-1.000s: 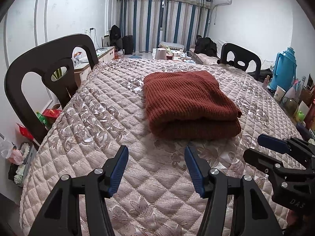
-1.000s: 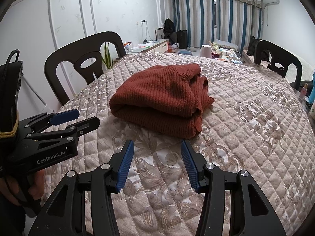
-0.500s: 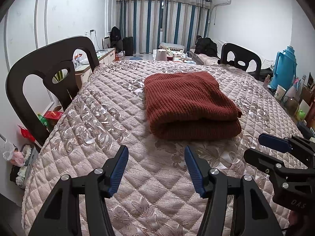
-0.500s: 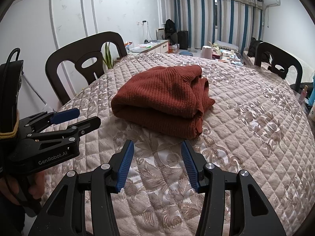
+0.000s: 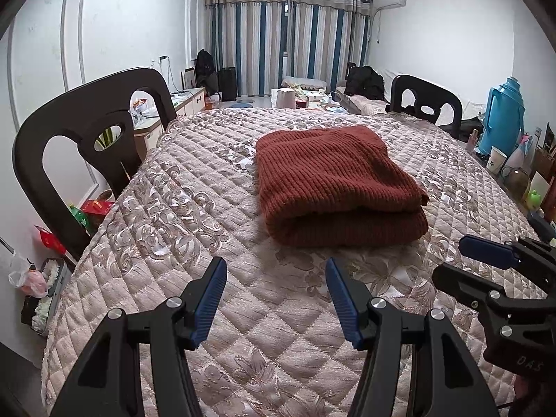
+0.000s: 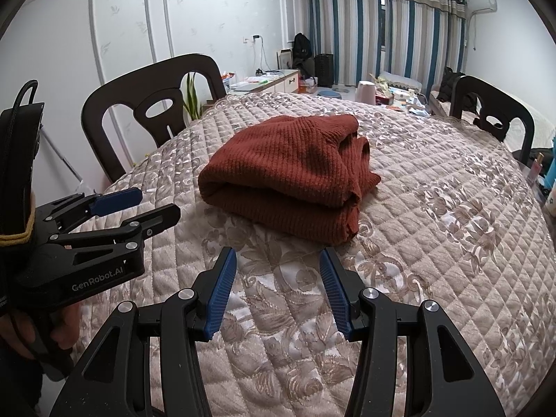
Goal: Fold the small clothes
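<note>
Two sets of tongs hang side by side over the near edge of the tabletop (image 5: 146,229), both tilted downward and both with nothing between their blue pads. The left tongs (image 5: 274,299) stand with their jaws apart, the quilted cover showing plainly through the gap. The right tongs (image 6: 276,286) are likewise spread, empty, over a leaf pattern in the cloth. From the left view the right tongs show at the far right edge; from the right view the left tongs sit at the left, with a hand (image 6: 41,330) wrapped round their grip.

The rust-red knitted sweater (image 5: 333,184) lies folded in a thick, neat bundle on the middle of the tabletop, its rounded fold facing the tongs and its looser edges on the right side. It sits beyond both sets of tongs and touches neither.

A dark chair (image 5: 87,139) stands at the left of the tabletop and a second chair (image 5: 425,104) at the far right corner. A blue thermos (image 5: 502,114) stands off to the right among cups and small bottles. Striped curtains (image 5: 285,38) cover the far window, with an air conditioner (image 5: 389,0) high on the wall beside them.
</note>
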{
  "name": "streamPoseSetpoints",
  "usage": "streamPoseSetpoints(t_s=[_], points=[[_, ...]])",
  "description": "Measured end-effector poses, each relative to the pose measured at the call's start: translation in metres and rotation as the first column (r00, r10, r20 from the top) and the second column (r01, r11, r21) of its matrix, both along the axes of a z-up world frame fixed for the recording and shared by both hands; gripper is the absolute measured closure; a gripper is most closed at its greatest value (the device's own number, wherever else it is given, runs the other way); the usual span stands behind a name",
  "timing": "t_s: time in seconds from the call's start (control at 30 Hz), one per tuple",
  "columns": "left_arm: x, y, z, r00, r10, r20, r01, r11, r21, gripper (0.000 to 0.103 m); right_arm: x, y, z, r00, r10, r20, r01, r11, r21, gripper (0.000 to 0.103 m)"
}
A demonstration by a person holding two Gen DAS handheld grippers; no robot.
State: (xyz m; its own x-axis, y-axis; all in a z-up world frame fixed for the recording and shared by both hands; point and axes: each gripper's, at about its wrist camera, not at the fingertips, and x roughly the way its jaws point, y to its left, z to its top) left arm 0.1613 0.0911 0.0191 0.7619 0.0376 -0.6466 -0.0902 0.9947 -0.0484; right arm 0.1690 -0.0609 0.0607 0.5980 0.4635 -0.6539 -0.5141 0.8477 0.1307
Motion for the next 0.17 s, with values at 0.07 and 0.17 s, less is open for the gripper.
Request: streamPoseSetpoints(t_s=[0.07, 0.17], points=[[-0.0006, 0.0006, 0.0004, 1.0, 0.002, 0.007, -0.002, 1.0, 0.0, 0.041, -0.0001, 0.0005, -0.0001, 1.0, 0.0, 0.0, 0.0, 1.0, -0.001, 0.052], [-0.0012, 0.0, 0.0016, 1.0, -0.003, 0.01, 0.003, 1.0, -0.001, 0.041, -0.0007, -0.0001, -0.0001, 1.0, 0.001, 0.001, -0.001, 1.0, -0.001, 0.052]])
